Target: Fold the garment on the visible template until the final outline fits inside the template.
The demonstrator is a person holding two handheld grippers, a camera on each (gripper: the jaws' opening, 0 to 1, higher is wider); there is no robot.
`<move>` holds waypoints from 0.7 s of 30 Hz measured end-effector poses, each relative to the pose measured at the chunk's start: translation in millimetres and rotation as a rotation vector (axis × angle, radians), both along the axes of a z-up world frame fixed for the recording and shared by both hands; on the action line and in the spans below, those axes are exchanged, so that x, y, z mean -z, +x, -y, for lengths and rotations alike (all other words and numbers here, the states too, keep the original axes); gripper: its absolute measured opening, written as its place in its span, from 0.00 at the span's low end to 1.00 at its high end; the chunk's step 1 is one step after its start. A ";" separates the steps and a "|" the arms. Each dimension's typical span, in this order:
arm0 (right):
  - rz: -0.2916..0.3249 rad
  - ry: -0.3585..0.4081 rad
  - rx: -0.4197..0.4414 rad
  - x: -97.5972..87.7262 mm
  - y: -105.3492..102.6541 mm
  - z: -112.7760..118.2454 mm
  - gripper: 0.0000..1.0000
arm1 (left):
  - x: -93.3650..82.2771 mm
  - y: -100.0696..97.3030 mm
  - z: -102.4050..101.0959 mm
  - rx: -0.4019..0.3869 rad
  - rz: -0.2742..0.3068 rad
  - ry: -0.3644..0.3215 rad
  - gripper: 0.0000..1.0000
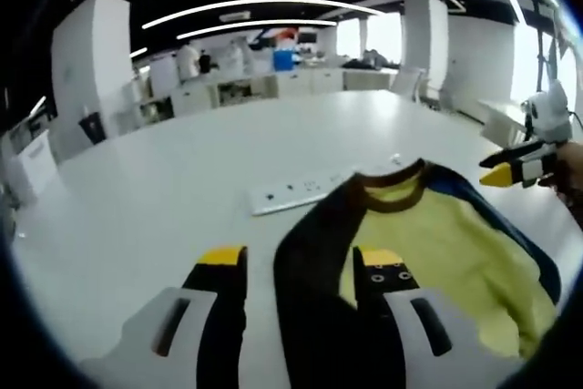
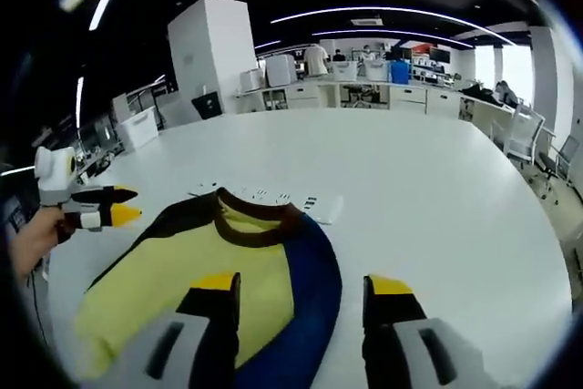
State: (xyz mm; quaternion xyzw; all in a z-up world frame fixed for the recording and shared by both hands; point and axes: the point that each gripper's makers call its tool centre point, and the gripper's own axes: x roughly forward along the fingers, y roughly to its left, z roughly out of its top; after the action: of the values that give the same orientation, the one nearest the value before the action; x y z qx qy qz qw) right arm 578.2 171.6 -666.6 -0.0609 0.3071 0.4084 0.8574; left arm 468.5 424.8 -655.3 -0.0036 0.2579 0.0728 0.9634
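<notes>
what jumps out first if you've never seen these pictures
A yellow shirt with a brown collar and dark sleeves lies spread on the big white table, by a white power strip. The left gripper and right gripper hover open over its two sleeves, yellow-tipped.

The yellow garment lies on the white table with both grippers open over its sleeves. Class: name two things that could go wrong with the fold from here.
1. The left gripper straddles the dark sleeve; closing there may pinch several layers and drag the whole garment.
2. The white strip touches the collar, so a tug could shift it.
3. The right gripper hangs over the blue sleeve; uneven pulls may skew the fold.
</notes>
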 end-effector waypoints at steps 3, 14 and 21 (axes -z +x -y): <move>-0.005 -0.004 -0.019 -3.6 -17.2 5.2 0.54 | -1.6 -10.1 8.8 0.012 -0.002 -0.017 0.46; -0.036 -0.003 -0.076 1.2 -73.8 11.8 0.53 | 5.3 -43.0 37.2 0.080 -0.047 -0.010 0.45; -0.041 -0.014 -0.099 5.8 -87.0 13.9 0.51 | 12.2 -51.7 47.6 0.085 -0.067 -0.015 0.41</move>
State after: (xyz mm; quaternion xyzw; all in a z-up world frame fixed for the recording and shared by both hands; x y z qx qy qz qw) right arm 491.2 157.7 -672.4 -0.0736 0.3241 0.4494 0.8292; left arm 416.8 377.2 -667.4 0.0023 0.2904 0.0301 0.9564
